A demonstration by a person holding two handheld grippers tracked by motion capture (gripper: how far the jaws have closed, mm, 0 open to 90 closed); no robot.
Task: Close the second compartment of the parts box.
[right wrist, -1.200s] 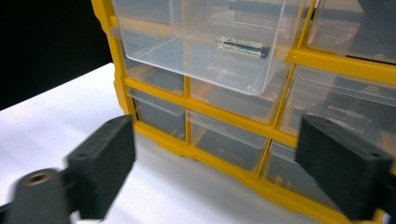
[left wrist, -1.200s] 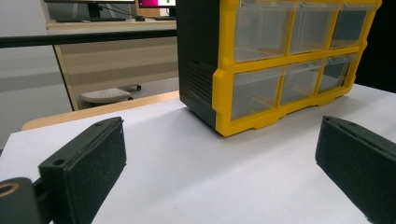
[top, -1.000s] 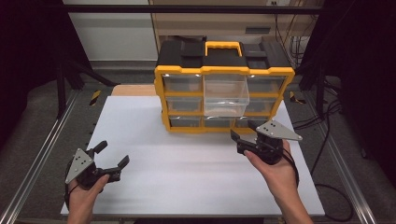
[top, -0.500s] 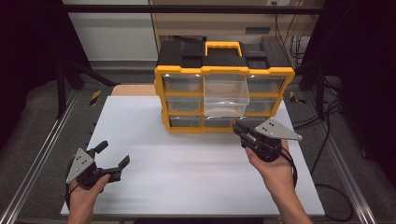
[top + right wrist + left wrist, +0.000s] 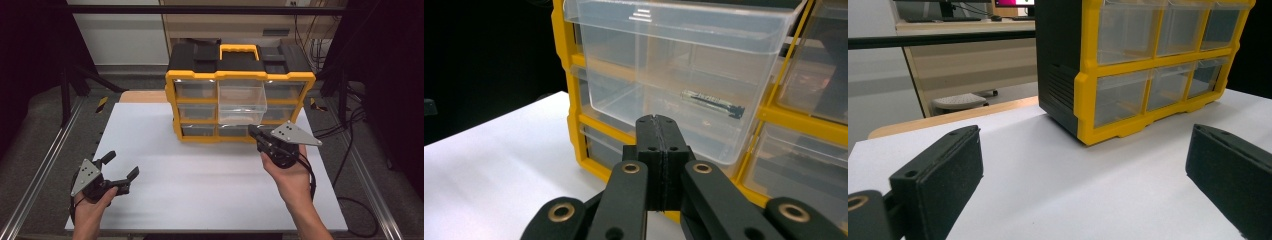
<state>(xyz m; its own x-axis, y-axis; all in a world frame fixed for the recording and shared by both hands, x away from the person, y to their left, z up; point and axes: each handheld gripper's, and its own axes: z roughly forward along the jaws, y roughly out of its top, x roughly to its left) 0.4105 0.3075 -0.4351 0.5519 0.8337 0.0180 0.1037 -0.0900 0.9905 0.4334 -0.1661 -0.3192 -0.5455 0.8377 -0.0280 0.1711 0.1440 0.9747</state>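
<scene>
On the near left part of the white counter [image 5: 200,185], the left hand-held gripper [image 5: 121,169] rests in the person's left hand [image 5: 92,210]. Its two black jaws stand wide apart and nothing is between them. In the left gripper view these jaws frame a bare piece of the counter, and the yellow and black drawer cabinet [image 5: 1148,65] stands well ahead of them.

At the middle of the far side of the counter stands this drawer cabinet [image 5: 240,100], with clear drawers in a yellow frame and a yellow handle [image 5: 239,50] on top. One clear drawer [image 5: 241,102] in the middle column is pulled out toward the person. In the right gripper view a small dark long thing [image 5: 714,102] lies on the bottom of this drawer [image 5: 674,75]; I cannot tell what it is.

To the right, the right hand-held gripper [image 5: 253,131] is in the person's right hand [image 5: 290,175], just in front of the lower edge of the cabinet. Its jaws have just been closing and now press flat against each other, with nothing held. The tips point at the front of the open drawer, near it; whether they touch it I cannot tell.
</scene>
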